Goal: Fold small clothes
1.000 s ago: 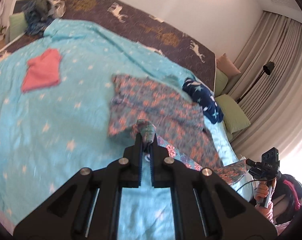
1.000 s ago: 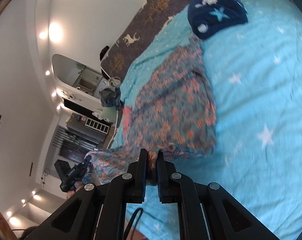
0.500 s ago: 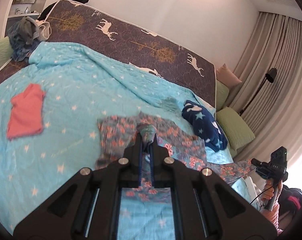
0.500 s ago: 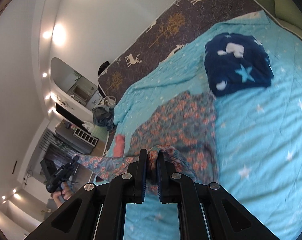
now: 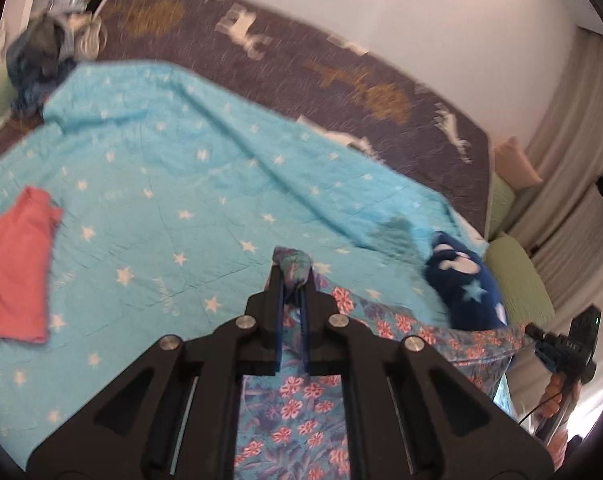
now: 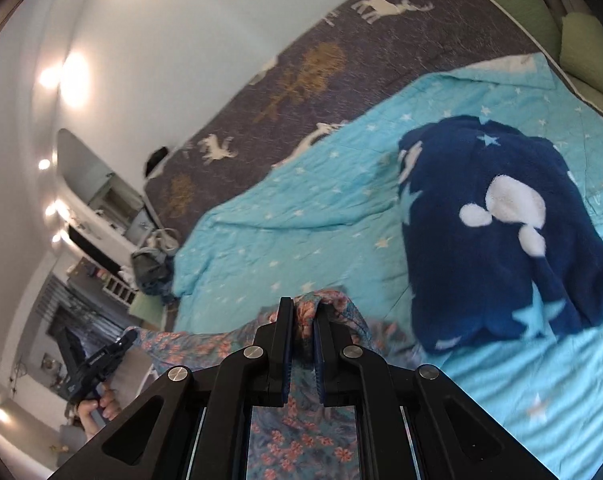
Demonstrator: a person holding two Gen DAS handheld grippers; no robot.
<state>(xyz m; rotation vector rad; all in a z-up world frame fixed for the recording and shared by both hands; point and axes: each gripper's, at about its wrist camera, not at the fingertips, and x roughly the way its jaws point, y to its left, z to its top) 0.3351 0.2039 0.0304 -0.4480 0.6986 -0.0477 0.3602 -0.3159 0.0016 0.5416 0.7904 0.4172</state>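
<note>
Turquoise star-print bedspread (image 5: pixel 189 184) fills the space ahead of you. Your left hand-held gripper (image 5: pixel 292 280) and right hand-held gripper (image 6: pixel 300 314) each clamp a bunched edge of the floral garment (image 5: pixel 301 408), which stretches between them; a navy fleece (image 6: pixel 501 256) lies ahead-right of the right one.

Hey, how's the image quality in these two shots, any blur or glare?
Left wrist view: motion blur smears the headboard and blue quilt; the left claw stays sharp. Right wrist view: sharper, ceiling lights glare on the wall, and fisheye bends the edges.
</note>
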